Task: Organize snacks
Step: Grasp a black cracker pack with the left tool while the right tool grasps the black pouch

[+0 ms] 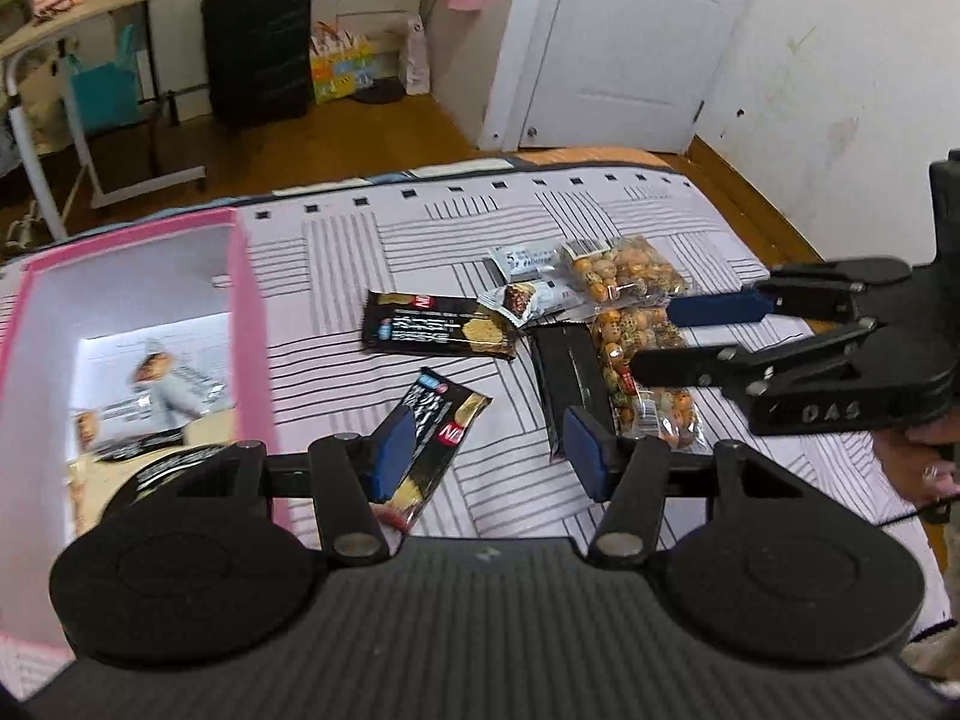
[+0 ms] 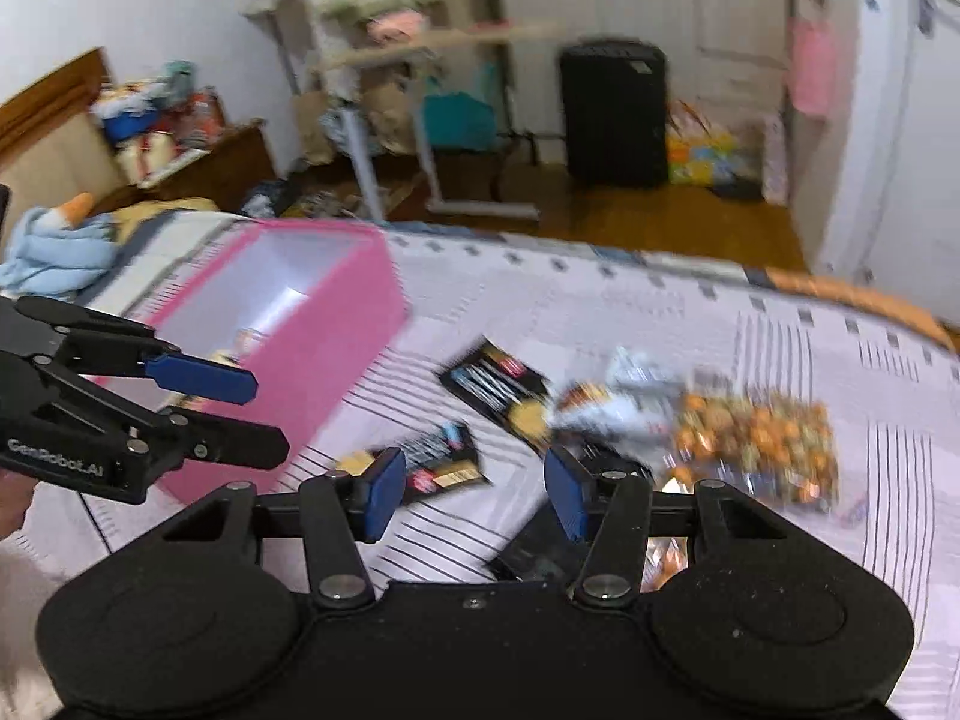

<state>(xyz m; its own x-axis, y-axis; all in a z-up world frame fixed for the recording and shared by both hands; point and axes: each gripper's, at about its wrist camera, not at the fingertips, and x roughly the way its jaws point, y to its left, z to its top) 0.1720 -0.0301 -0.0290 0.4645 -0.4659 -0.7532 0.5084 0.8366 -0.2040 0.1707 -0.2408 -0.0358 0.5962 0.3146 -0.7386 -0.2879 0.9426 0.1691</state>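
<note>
While both claws hang empty, half-spread, snacks wait on the bed.
Left gripper (image 1: 486, 456) sits over nearest black cracker pack (image 1: 429, 450), long axis running away; right gripper (image 2: 468, 495) nearer the nut bags (image 2: 762, 444); pink box (image 1: 252, 324) to the left.

A home bedroom: beneath the left claw (image 1: 483, 456) spreads a bed with a white line-patterned sheet (image 1: 480, 228). Beyond it lie a brown wooden floor (image 1: 336, 138), an upright black hard-shell suitcase (image 1: 257, 42) and a white panelled door (image 1: 630, 42). Farther left stands a light-wood rolling side desk on white metal legs (image 1: 90, 6).
</note>
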